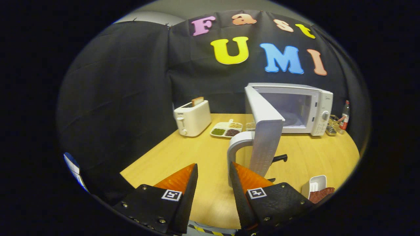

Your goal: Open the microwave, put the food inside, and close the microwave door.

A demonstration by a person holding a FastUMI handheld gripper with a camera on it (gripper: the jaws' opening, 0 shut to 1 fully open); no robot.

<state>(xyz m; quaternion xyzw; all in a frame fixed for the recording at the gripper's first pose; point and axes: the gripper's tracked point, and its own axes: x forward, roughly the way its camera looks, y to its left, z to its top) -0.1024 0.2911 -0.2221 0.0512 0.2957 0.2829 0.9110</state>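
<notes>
Tongs spread apart and holding nothing, we hover just beside the handle of the microwave door, swung wide so the food, waiting on the table beside the fingers, can go in.

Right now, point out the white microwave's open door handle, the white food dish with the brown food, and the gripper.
Door handle [233, 147]: gripper view, handle's curved upper part.
Food dish [315, 184]: gripper view, white rim.
Gripper [213, 170]: gripper view, open, midway between fingertips.
</notes>
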